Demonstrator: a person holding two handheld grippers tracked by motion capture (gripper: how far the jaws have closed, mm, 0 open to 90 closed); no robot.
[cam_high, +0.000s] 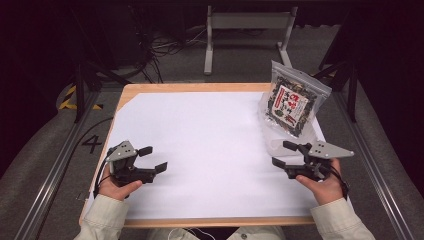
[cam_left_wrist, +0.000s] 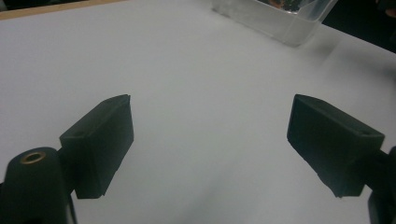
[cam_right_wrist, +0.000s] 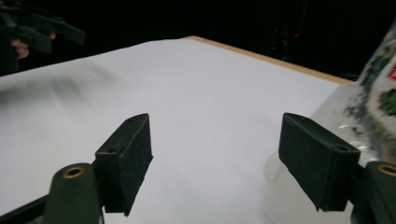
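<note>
Both tools, left tool and right tool, spread, empty | seaweed pouch upright in clear tub | judged light, crinkly, slippery | pinch top seal.

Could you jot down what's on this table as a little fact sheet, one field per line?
Surface: wooden table covered by a white sheet
Main item: clear bag of dark dried food with a red-and-white label, standing in a clear plastic container at the far right
Left gripper: jaws open, holding nothing, near left edge
Right gripper: jaws open, holding nothing, just in front of the container
Contact with bag: none
</note>
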